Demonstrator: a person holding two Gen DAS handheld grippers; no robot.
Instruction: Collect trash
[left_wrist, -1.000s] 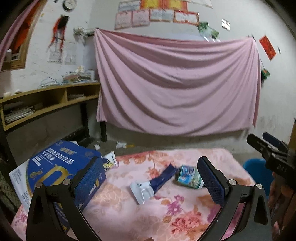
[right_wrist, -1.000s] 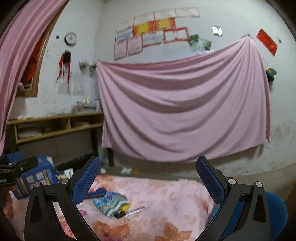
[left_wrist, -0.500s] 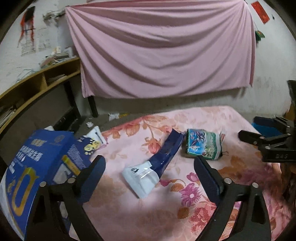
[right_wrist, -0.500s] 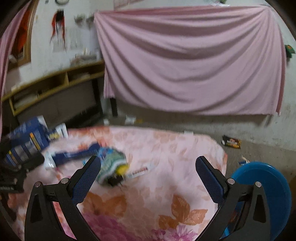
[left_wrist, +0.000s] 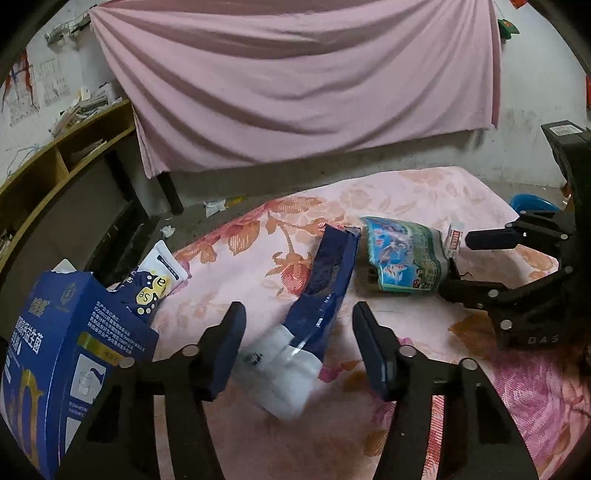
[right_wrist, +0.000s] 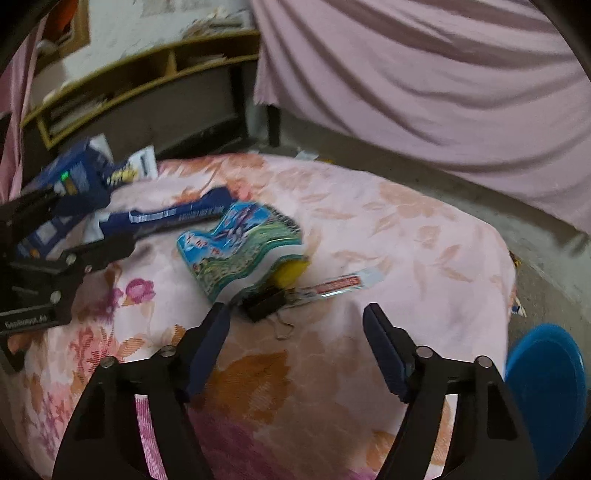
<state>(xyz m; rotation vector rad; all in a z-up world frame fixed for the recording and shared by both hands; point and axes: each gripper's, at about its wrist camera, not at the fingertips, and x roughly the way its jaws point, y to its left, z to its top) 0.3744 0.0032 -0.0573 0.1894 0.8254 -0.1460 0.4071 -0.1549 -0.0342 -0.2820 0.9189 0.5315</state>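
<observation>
On the pink floral cloth (left_wrist: 406, 195) lies a long dark blue wrapper (left_wrist: 325, 288) with a white end. My left gripper (left_wrist: 299, 332) straddles that white end, its jaws closing, and the pads stand clear of it. To the right lies a green-blue snack bag (left_wrist: 402, 258). In the right wrist view this snack bag (right_wrist: 240, 247) sits over a yellow piece (right_wrist: 291, 275), beside a black binder clip (right_wrist: 264, 301) and a red-white sachet (right_wrist: 338, 286). My right gripper (right_wrist: 295, 317) hovers just short of the clip, jaws closing on nothing.
A big blue carton (left_wrist: 74, 350) stands at the table's left edge with a white-blue packet (left_wrist: 155, 280) behind it. A blue round bin (right_wrist: 546, 387) sits on the floor to the right. A wooden shelf (left_wrist: 55, 166) and a pink sheet (left_wrist: 295, 81) line the walls.
Both grippers have dropped and tipped down toward the table, and their jaws have narrowed. The left one now straddles the blue wrapper; the right one has come close to the clip and snack bag.
</observation>
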